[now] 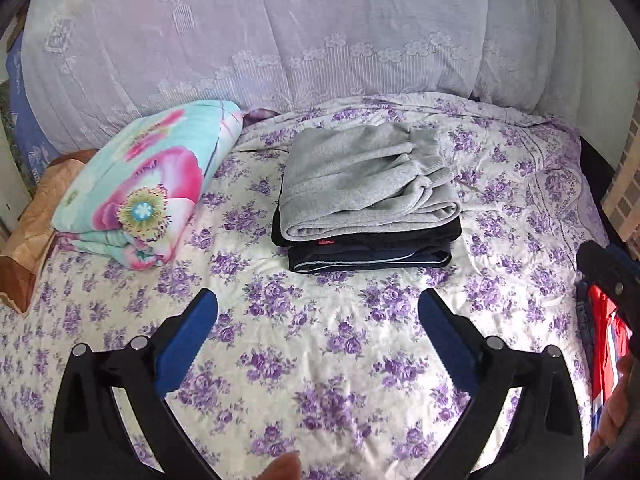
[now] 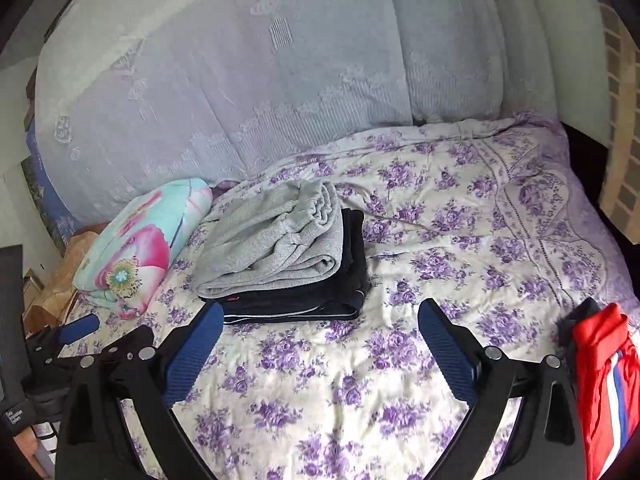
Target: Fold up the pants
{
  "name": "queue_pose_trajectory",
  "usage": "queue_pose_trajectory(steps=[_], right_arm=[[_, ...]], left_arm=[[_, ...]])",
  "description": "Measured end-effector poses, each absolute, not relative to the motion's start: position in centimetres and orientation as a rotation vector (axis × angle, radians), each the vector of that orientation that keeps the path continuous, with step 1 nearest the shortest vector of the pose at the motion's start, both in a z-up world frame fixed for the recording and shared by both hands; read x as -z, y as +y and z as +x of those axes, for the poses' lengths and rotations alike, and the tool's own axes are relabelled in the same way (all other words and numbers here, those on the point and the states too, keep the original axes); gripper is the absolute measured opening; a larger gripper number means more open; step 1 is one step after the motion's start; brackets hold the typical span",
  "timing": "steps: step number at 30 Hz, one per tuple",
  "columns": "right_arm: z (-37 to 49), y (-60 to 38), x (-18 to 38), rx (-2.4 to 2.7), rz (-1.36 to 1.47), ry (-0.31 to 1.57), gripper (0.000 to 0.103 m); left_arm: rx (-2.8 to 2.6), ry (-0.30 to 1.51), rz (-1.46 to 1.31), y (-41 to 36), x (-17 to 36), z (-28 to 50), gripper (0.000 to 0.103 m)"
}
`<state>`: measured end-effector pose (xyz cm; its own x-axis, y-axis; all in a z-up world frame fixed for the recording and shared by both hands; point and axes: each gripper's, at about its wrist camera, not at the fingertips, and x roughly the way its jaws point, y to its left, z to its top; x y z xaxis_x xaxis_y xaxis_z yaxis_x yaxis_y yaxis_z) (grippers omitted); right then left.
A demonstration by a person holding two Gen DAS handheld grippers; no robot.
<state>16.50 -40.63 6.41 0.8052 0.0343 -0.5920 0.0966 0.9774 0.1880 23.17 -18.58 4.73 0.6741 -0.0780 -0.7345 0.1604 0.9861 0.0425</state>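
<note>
Folded grey sweatpants (image 1: pixel 368 184) lie on top of folded dark pants (image 1: pixel 372 254), stacked on the floral bedsheet (image 1: pixel 320 360). The stack also shows in the right wrist view: grey pants (image 2: pixel 276 248) on dark pants (image 2: pixel 320 304). My left gripper (image 1: pixel 318 312) is open and empty, hovering over bare sheet in front of the stack. My right gripper (image 2: pixel 320 322) is open and empty, to the right of and in front of the stack. A red garment with white and blue stripes (image 2: pixel 604 384) lies at the bed's right edge; it also shows in the left wrist view (image 1: pixel 608 332).
A rolled floral quilt (image 1: pixel 136 184) lies left of the stack. A lace-covered pile of bedding (image 1: pixel 260 32) lines the back. A brown pillow (image 1: pixel 36 216) sits at the far left. The other gripper (image 2: pixel 76 330) shows at left in the right wrist view.
</note>
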Motion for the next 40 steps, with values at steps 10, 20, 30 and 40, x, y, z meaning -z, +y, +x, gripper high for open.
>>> queue_pose_trajectory(steps=[10, 20, 30, 40], right_arm=[[11.0, -37.5, -11.9, 0.038, 0.122, 0.608, 0.099], [8.5, -36.0, -12.7, 0.018, 0.112, 0.597, 0.099], [8.1, -35.9, -12.8, 0.015, 0.106, 0.590, 0.099], [8.4, -36.1, -12.9, 0.012, 0.105, 0.590, 0.099]], left_arm=[[0.110, 0.728, 0.086, -16.9, -11.5, 15.6, 0.098], [0.103, 0.705, 0.075, -16.1, -13.4, 13.2, 0.098], [0.103, 0.620, 0.116, -16.9, -14.0, 12.1, 0.098], [0.141, 0.672, 0.091, -17.3, -13.8, 13.3, 0.098]])
